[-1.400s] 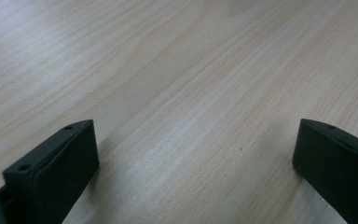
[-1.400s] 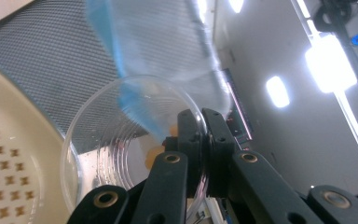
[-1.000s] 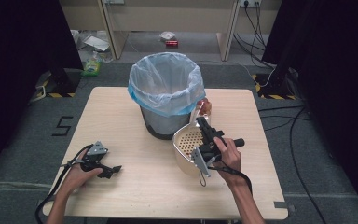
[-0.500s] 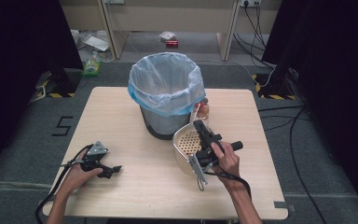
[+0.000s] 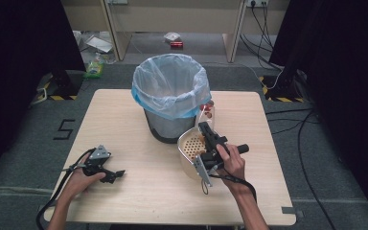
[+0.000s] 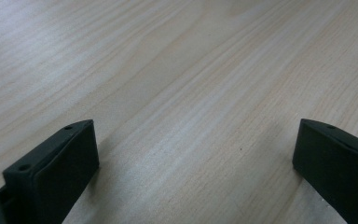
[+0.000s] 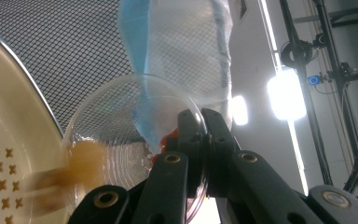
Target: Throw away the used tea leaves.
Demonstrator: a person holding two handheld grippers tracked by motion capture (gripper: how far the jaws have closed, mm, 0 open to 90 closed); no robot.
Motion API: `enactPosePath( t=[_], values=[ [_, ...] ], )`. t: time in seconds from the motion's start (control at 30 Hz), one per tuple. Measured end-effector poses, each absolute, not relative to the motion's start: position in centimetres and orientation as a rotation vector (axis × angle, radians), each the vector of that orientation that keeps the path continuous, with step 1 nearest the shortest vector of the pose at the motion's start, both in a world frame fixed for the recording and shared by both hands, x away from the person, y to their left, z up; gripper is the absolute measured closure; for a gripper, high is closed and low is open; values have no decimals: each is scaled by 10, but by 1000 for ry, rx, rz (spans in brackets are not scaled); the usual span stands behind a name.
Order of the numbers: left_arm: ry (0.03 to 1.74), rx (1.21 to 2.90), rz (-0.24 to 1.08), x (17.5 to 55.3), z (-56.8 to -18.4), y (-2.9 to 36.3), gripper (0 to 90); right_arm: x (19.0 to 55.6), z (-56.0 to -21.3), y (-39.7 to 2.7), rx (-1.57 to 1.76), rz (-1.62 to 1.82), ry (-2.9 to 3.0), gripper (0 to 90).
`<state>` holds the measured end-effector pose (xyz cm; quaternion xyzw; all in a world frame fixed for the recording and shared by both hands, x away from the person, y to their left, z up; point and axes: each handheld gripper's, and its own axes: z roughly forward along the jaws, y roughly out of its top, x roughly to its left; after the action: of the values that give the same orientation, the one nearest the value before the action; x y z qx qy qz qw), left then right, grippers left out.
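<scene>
Looking down from the high view, I see a pale wooden table [image 5: 139,191] on grey carpet, dark curtains at both sides of the frame and a light cabinet along the top edge, with litter on the floor under it. A mesh bin [image 5: 170,103] lined with a blue bag stands at the table's centre. Just right of it and a little lower, my right gripper [image 5: 207,130] is clenched on the rim of a clear plastic cup [image 5: 206,112], tilted over a cream perforated colander [image 5: 190,148] that sits beside the bin. My left gripper [image 5: 117,175] rests on the table at lower left, well apart from all that.

My right gripper view adds the cup's ribbed wall [image 7: 116,130] from close up, with a blurred brownish lump [image 7: 84,158] in it, the bin's mesh behind, and bright ceiling lamps at right. My left gripper view gives bare wood grain [image 6: 191,93] between jaws standing wide, released, grasping nothing.
</scene>
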<state>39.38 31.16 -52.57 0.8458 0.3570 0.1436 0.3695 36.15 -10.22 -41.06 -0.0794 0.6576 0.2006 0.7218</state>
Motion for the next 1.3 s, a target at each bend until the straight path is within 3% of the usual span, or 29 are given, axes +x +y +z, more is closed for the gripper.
enactPosePath(
  t=[0.33,0.67,1.3],
  values=[
    [916,2170,368,394,-526,312,0,360,-406,-113,-113,505,1474,879],
    [917,2171,368,394,-526,312,0,372,-373,-135,349,906,1736,876],
    [917,2169,369,394,-526,311,0,407,-361,-190,827,1210,1874,875]
  ],
)
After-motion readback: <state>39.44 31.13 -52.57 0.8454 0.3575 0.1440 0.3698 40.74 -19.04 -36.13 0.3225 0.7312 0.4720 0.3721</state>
